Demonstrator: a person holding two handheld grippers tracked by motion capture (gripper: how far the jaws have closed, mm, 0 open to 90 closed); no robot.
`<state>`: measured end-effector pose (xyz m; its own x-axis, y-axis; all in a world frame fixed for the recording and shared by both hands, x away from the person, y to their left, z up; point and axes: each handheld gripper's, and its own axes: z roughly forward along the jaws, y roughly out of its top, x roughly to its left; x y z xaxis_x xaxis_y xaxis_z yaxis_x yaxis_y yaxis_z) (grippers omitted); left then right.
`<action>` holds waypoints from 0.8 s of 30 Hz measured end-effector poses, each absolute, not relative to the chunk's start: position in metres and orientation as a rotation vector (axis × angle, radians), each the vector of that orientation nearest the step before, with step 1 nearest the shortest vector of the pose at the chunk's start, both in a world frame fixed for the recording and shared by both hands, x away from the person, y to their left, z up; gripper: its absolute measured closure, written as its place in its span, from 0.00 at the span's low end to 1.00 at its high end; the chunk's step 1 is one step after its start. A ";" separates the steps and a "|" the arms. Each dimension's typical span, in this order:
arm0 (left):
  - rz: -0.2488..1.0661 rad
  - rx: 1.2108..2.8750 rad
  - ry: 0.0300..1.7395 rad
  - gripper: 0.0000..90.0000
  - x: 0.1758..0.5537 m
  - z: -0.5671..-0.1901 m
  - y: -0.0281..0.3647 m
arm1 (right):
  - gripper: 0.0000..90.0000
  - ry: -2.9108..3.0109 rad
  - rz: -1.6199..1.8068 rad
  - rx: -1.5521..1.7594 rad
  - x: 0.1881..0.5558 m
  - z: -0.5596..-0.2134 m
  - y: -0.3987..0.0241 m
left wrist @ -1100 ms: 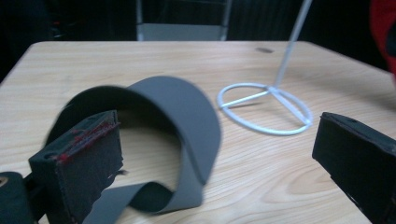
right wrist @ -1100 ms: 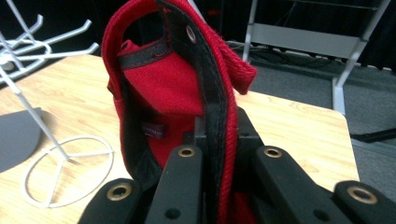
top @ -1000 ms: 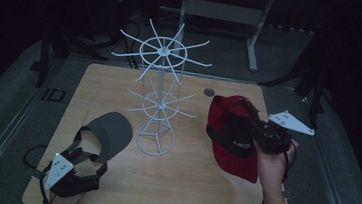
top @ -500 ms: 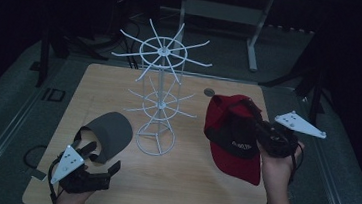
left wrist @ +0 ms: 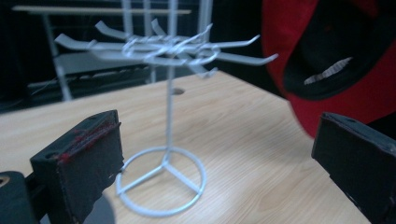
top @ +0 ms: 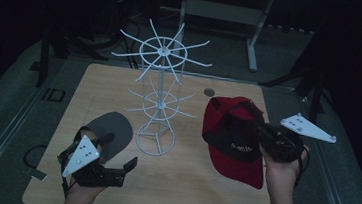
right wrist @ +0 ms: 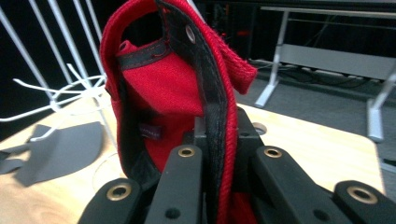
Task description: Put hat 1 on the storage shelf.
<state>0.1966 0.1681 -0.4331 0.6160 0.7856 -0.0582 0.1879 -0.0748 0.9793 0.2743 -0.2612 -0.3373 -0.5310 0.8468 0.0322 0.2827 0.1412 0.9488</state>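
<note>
A white wire rack [top: 158, 105] with hooked arms stands upright mid-table. To its right my right gripper [top: 256, 123] holds a red cap [top: 243, 166] off the wood; in the right gripper view the jaws [right wrist: 217, 135] are shut on the cap's black-lined rear edge [right wrist: 163, 84]. A grey cap [top: 113, 128] lies flat on the table left of the rack. Just in front of it my left gripper [top: 119, 151] is raised and open, with nothing between its jaws. In the left gripper view [left wrist: 219, 158] the rack's ring base [left wrist: 163, 186] sits beyond the jaws and the red cap [left wrist: 327, 56] hangs at the upper right.
The wooden table [top: 185, 193] has a round cable hole [top: 209, 92] behind the red cap. A metal-legged bench [top: 223, 10] stands beyond the table's far edge. Dark grey floor surrounds the table, with cables at the left.
The left gripper has lifted and drifted a little rightward, in front of the grey cap. The right hand with the red cap has shifted slightly right.
</note>
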 end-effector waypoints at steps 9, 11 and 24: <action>0.566 1.633 0.710 0.04 0.200 -0.405 0.140 | 0.95 1.896 1.437 1.046 0.262 -0.332 -0.259; 0.556 1.637 0.696 0.04 0.202 -0.401 0.134 | 0.95 1.898 1.455 1.031 0.258 -0.331 -0.258; 0.509 1.696 0.557 0.05 0.223 -0.373 0.084 | 0.94 1.912 1.514 0.977 0.240 -0.327 -0.253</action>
<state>0.2233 0.0842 -0.3727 0.7882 0.6146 0.0331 0.0886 -0.1666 0.9820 0.2403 -0.2533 -0.3273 -0.6120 0.7897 0.0426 0.2225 0.1202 0.9675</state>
